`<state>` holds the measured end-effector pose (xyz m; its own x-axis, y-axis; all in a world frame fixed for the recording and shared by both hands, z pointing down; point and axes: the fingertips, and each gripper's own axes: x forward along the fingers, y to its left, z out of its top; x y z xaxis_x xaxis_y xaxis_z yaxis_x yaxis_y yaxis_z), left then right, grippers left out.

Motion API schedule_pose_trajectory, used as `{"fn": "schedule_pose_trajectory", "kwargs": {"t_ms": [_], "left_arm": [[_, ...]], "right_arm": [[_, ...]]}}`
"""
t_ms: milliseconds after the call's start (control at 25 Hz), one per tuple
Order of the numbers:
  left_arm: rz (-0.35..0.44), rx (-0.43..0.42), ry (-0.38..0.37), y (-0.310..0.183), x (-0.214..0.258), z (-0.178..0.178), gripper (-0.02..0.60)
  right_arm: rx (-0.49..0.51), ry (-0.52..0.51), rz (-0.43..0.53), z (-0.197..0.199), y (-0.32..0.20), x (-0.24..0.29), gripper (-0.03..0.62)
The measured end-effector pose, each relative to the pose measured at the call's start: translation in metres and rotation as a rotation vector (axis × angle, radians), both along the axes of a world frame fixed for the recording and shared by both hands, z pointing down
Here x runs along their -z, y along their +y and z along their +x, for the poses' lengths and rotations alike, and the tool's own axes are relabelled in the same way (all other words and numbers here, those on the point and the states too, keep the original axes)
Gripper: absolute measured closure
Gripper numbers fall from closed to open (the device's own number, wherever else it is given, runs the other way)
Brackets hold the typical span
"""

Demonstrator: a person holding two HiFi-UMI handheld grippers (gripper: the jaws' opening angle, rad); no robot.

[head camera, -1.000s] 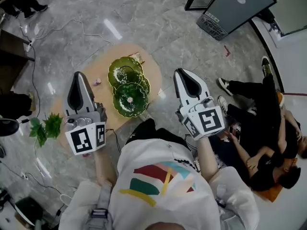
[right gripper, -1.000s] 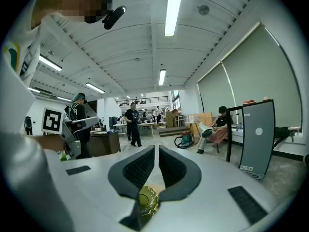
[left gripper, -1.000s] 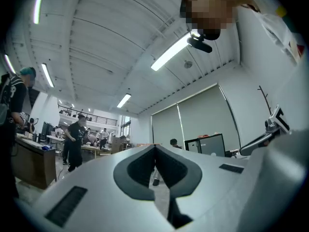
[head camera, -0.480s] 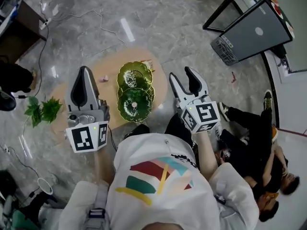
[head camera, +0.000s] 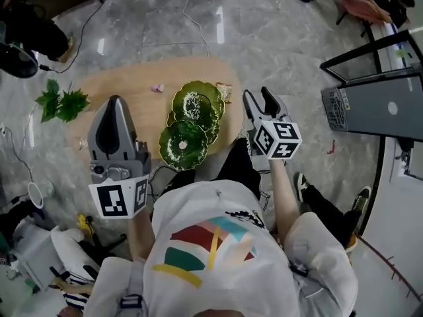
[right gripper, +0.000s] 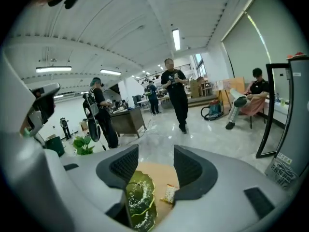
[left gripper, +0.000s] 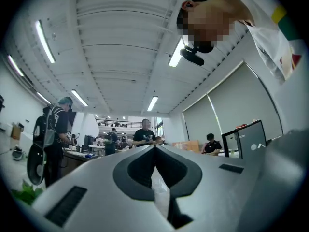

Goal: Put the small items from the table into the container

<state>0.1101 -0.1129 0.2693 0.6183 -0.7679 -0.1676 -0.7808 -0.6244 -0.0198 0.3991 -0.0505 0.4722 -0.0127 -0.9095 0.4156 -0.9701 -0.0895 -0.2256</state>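
The right hand-held gripper (head camera: pixel 258 99) hovers just right of the green dish (head camera: pixel 197 104), its jaws opening with nothing between them. On the tabletop (head camera: pixel 125 88), a packet (head camera: pixel 225 92) lies just beside the dish's right rim, and a pink item (head camera: pixel 156 88) lies to the dish's left. The left hand-held gripper (head camera: pixel 115 105), left of the dish, has its jaws together.

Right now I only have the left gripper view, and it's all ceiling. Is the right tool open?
Observer: The right tool is opening, with nothing between its jaws.
Operator: What's ahead of it?
Observer: A small packet on the wooden table, beside the green leaf dishes.
Operator: Any other loose items?
Observer: One small pink item, left of the dishes in the head view.
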Motion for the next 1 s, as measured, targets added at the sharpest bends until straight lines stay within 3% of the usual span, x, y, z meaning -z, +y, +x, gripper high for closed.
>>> {"fn": "schedule_pose_trajectory", "kwargs": {"t_ms": [120, 280, 560, 800, 920, 1000], "left_arm": [[-0.03, 0.078, 0.017, -0.008, -0.014, 0.009, 0.574], [-0.069, 0.169, -0.01, -0.007, -0.032, 0.018, 0.574], [-0.158, 0.327, -0.092, -0.003, -0.084, 0.01, 0.574], [-0.195, 0.384, -0.135, 0.005, -0.104, 0.001, 0.574], [-0.197, 0.397, -0.142, 0.009, -0.107, -0.007, 0.574], [-0.194, 0.395, -0.131, 0.011, -0.105, -0.011, 0.574]], "right_arm": [[0.055, -0.023, -0.121, 0.018, -0.027, -0.067, 0.362], [0.122, -0.129, -0.329, 0.026, -0.048, -0.172, 0.362], [0.118, -0.301, -0.61, 0.003, -0.059, -0.316, 0.362], [0.028, -0.283, -0.756, 0.002, -0.06, -0.383, 0.363], [0.0, -0.346, -0.744, 0.003, -0.064, -0.38, 0.449], [0.006, -0.346, -0.711, 0.005, -0.07, -0.369, 0.471]]}}
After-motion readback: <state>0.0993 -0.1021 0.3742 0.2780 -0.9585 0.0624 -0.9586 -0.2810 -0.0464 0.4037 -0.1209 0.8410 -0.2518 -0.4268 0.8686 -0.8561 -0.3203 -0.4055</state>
